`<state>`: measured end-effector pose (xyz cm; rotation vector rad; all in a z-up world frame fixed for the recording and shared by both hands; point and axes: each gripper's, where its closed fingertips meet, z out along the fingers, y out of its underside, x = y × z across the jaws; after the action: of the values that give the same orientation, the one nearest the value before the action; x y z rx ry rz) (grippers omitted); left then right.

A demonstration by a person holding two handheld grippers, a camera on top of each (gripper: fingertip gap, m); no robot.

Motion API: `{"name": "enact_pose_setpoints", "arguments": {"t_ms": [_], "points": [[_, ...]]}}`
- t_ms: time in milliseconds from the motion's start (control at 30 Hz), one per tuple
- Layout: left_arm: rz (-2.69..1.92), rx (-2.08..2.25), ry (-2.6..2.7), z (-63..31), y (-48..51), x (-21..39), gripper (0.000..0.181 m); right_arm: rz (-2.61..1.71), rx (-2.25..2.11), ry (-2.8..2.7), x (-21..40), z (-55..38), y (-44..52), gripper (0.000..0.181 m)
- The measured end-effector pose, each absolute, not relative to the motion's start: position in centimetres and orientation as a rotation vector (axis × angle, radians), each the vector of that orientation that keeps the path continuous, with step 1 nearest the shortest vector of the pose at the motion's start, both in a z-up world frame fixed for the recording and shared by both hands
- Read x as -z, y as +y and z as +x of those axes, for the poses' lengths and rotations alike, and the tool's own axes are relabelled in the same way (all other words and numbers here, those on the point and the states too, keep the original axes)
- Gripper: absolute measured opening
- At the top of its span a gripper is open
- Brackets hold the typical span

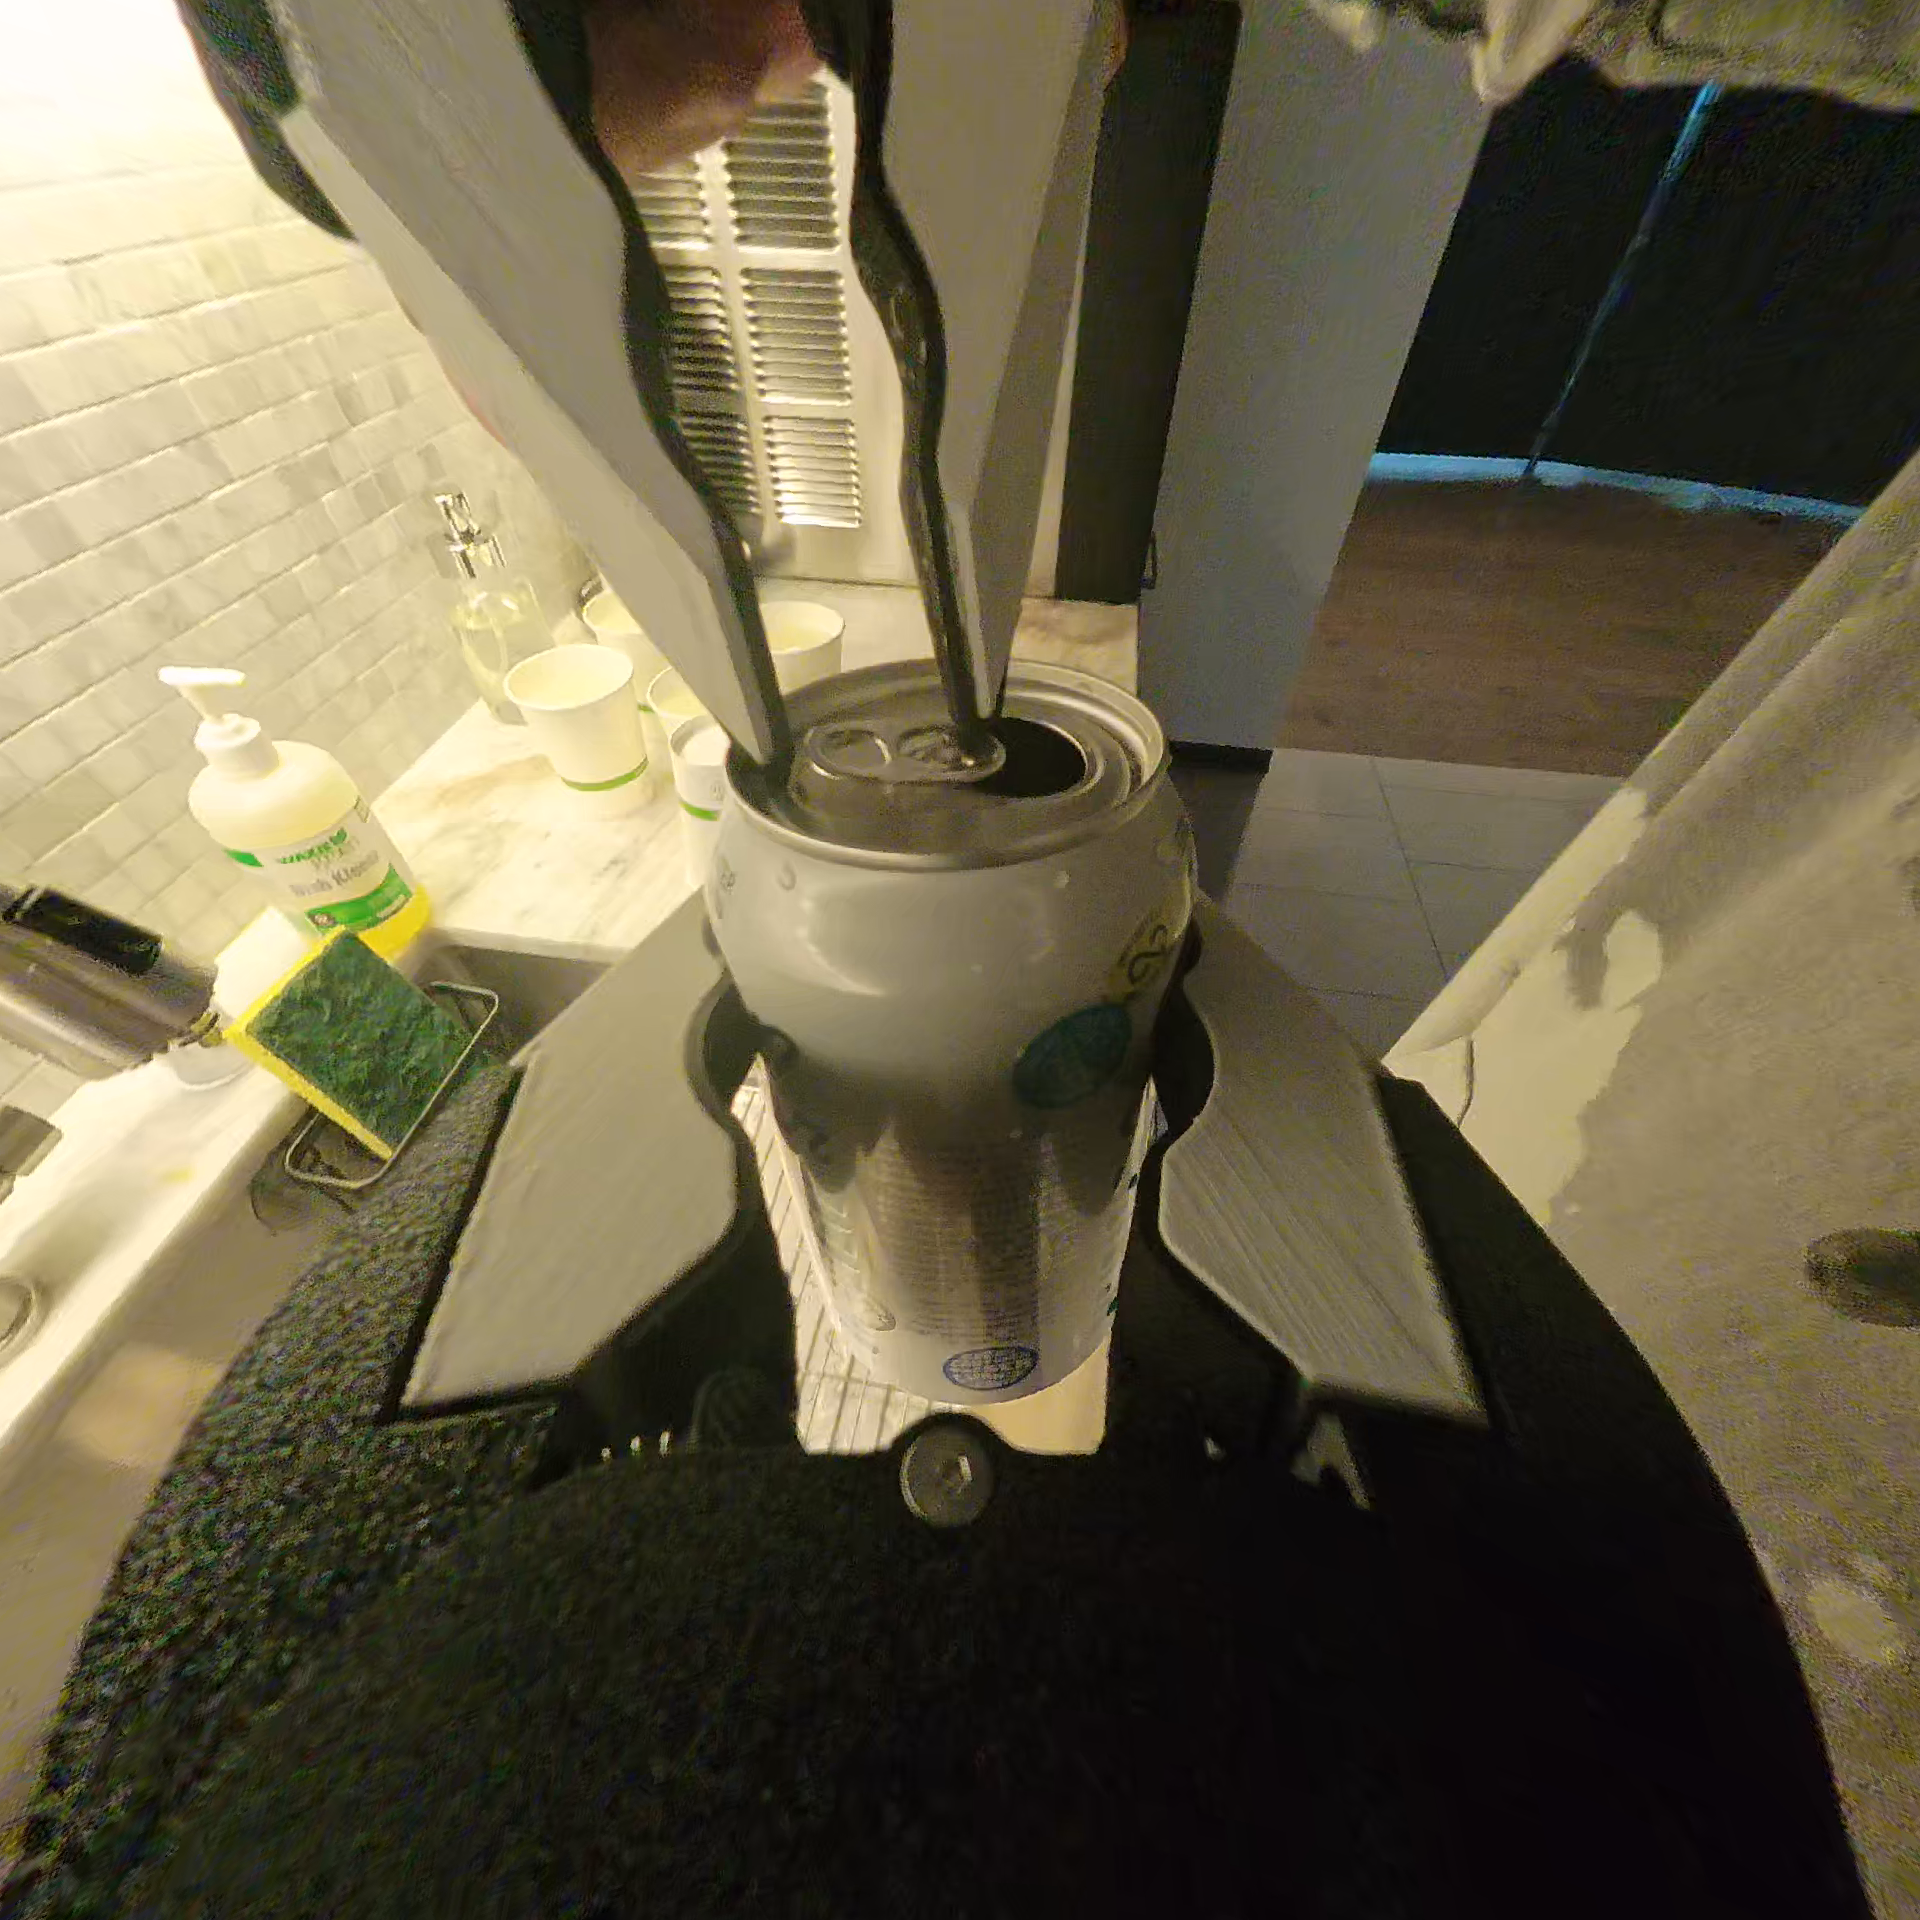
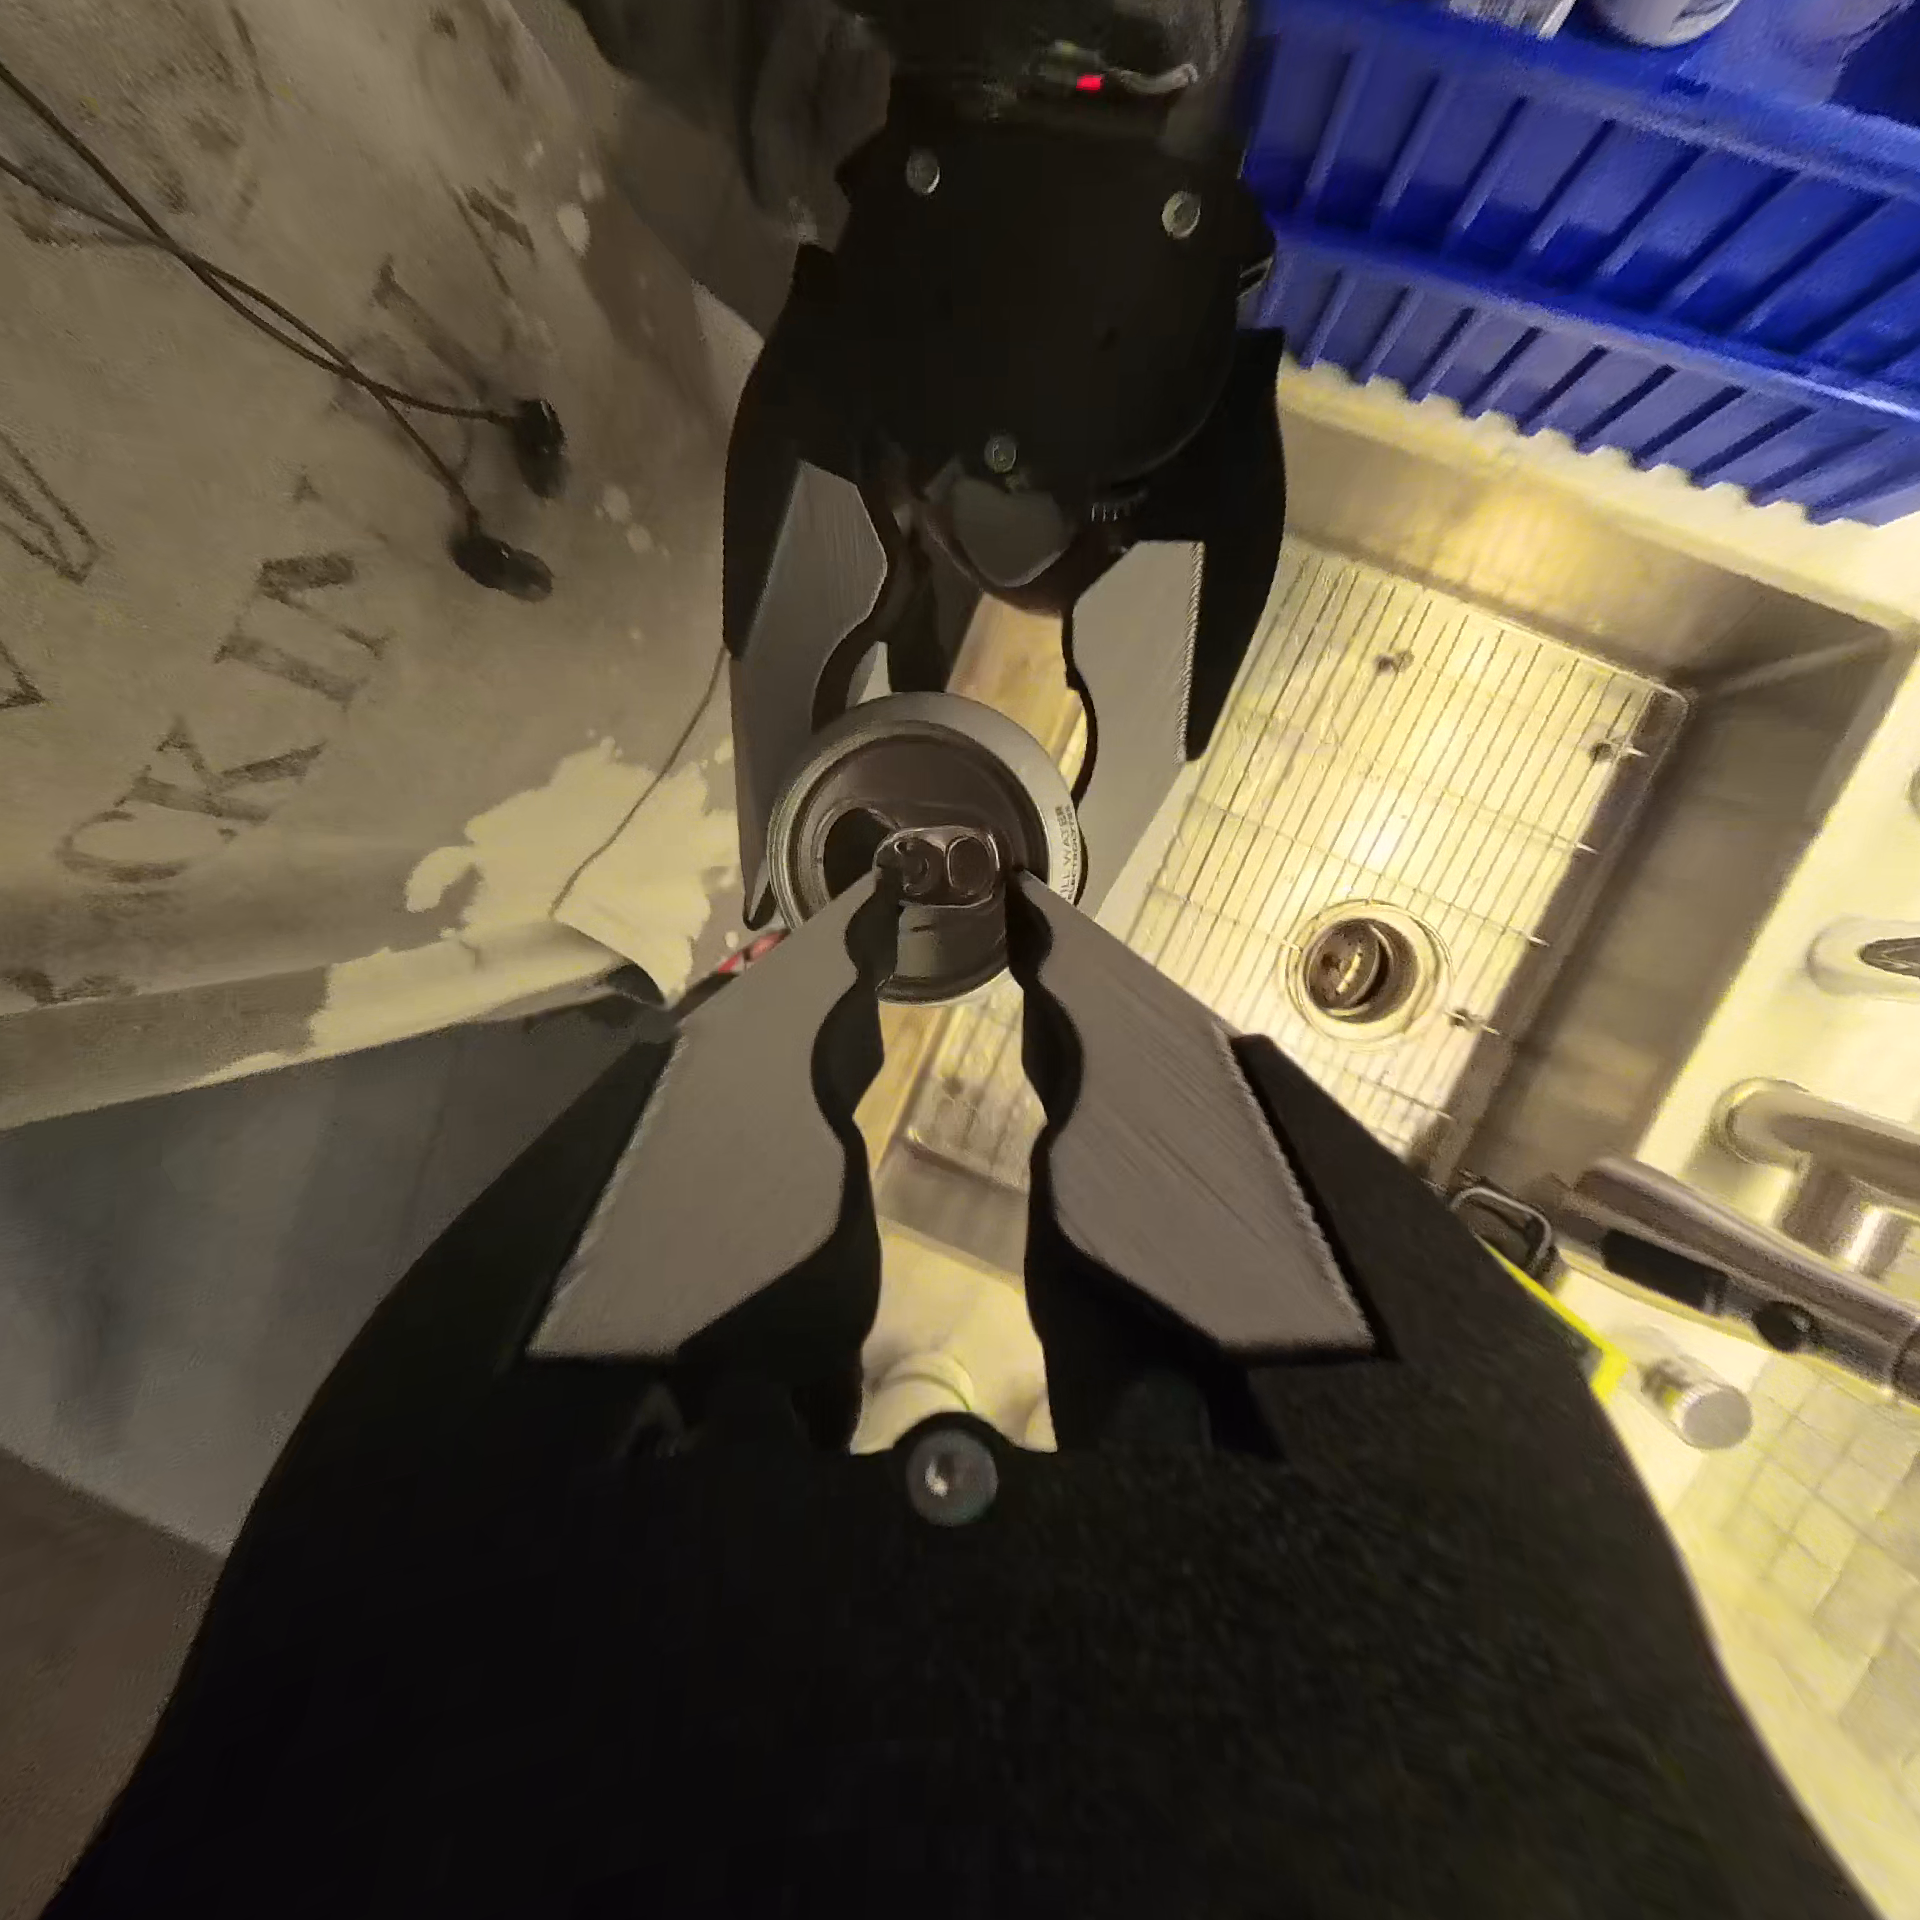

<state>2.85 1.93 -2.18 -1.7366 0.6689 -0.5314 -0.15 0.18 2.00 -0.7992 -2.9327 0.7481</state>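
My left gripper is shut on the body of a silver drink can and holds it upright above a sink. The can's mouth is a dark open hole. My right gripper comes down from above, its fingertips closed on either end of the pull tab. In the right wrist view I look straight down on the can top. The right gripper pinches the tab there. The left gripper's fingers clasp the can from beyond.
A steel sink with a wire grid and drain lies below the can. A faucet and a blue crate are at the right. A soap bottle, sponge and paper cups stand on the counter. A person's pale garment is close. Spacing between my two grippers at the tips: around 5 centimeters.
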Motion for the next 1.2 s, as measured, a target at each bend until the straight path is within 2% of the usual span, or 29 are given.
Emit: {"name": "enact_pose_setpoints", "arguments": {"t_ms": [267, 333, 567, 600, 667, 1033, 1200], "points": [[-1.807, 0.509, 0.579, 0.8, 2.1, 3.7, 0.076, -0.579, -0.274, -2.863, -0.6, -2.4, 0.2, 0.015], [-1.801, 0.527, 0.538, 0.1, 2.1, 3.6, 0.076, -0.553, -0.228, -2.730, -0.8, -3.4, 0.3, 0.009], [-1.737, 0.533, 0.432, -2.5, 2.6, 1.8, 0.076, -0.494, -0.208, -2.079, -3.3, -5.9, 0.5, 0.010], [-1.736, 0.509, 0.442, -2.7, 2.7, 1.7, 0.077, -0.491, -0.200, -1.991, -3.9, -5.9, 0.6, 0.000], [-1.735, 0.510, 0.433, -3.2, 3.0, 1.7, 0.077, -0.498, -0.250, -1.842, -5.8, -5.7, 0.2, 0.000], [-1.699, 0.480, 0.501, -3.2, 2.3, 1.2, 0.078, -0.904, -0.806, -1.963, -6.1, -4.5, -0.4, 0.000], [-1.685, 0.484, 0.544, -2.4, 1.6, 1.0, 0.077, -0.980, -0.804, -2.093, -4.8, -5.9, -0.3, 0.000]]}}
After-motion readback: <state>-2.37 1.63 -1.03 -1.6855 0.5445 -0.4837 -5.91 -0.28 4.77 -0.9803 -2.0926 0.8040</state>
